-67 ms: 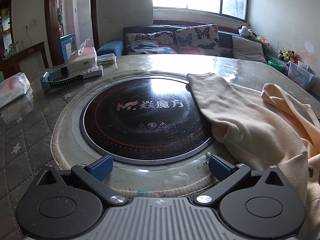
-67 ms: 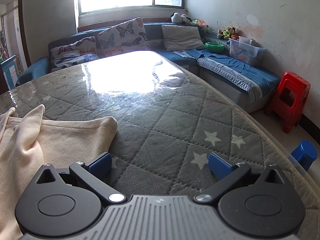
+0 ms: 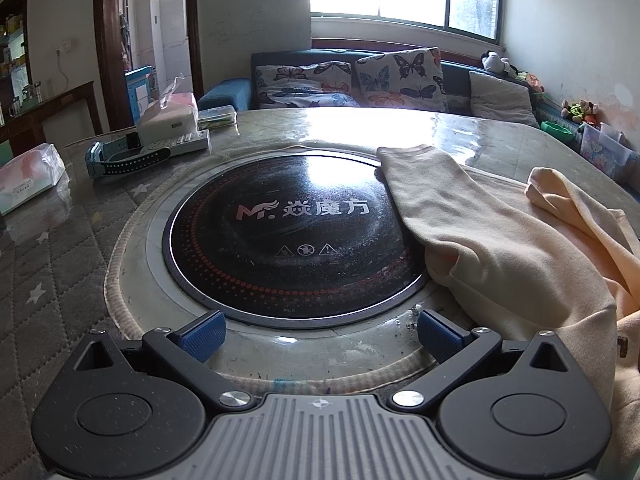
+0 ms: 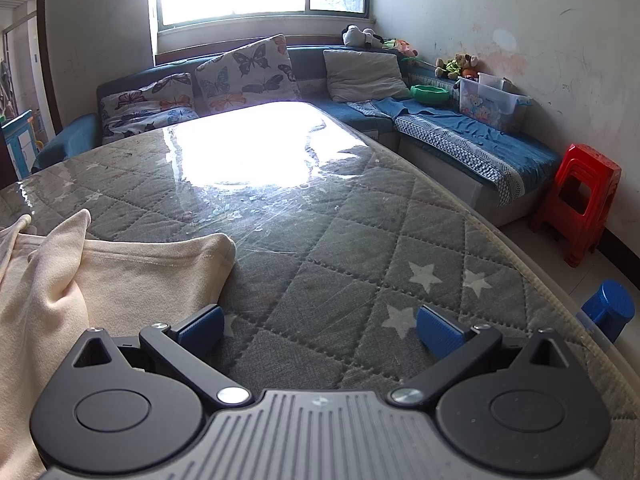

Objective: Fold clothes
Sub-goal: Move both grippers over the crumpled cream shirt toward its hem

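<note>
I see my left gripper (image 3: 320,336) with its blue fingers (image 3: 202,336) spread wide and holding nothing, poised over the near rim of the black induction cooktop (image 3: 288,236) set into the desk (image 3: 60,248). My right gripper (image 4: 320,332) is equally wide and empty above the quilted surface. The cream garment (image 3: 500,248) lies crumpled just right of the cooktop, one sleeve overlapping its edge.

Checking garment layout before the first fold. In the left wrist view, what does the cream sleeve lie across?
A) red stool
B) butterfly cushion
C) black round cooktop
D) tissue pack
C: the cream sleeve drapes over the right edge of the black round cooktop set in the table; both claws are open and hold nothing.
</note>
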`<action>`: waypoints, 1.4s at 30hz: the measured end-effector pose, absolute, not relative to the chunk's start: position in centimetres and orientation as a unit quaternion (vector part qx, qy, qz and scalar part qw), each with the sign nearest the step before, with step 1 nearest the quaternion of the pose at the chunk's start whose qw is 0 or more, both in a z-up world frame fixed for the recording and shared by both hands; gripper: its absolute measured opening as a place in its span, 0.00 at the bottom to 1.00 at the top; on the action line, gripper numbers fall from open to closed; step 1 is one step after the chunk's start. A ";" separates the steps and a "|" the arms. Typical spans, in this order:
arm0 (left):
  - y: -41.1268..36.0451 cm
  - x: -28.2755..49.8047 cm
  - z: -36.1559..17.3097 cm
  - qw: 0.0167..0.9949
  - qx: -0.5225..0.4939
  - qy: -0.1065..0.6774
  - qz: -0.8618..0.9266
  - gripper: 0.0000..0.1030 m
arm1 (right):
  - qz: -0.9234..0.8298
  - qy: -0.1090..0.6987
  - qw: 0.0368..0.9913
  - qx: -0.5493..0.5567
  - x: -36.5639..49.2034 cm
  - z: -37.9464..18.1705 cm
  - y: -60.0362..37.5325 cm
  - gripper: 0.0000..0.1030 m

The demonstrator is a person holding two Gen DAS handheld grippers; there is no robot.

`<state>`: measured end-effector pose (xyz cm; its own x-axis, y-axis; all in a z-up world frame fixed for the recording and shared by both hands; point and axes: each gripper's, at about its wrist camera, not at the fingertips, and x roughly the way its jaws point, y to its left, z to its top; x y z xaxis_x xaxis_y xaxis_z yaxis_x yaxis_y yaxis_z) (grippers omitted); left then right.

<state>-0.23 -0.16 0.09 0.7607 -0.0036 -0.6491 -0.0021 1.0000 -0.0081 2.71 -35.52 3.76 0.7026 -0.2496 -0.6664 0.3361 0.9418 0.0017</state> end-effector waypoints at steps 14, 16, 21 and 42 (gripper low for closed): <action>-2.2 -1.6 1.2 0.935 0.001 0.353 0.006 1.00 | -0.114 0.324 0.938 0.039 -0.6 6.7 -31.9 1.00; -2.7 -2.0 1.5 0.936 0.005 0.352 0.002 1.00 | -0.106 0.318 0.941 0.034 -1.6 7.3 -31.3 1.00; -3.9 -2.8 2.1 0.936 0.013 0.352 -0.012 1.00 | -0.091 0.316 0.944 0.032 -3.1 8.2 -30.1 1.00; -6.7 -5.4 3.5 0.933 0.043 0.356 -0.026 1.00 | -0.018 0.323 0.946 0.003 -8.4 8.9 -25.9 1.00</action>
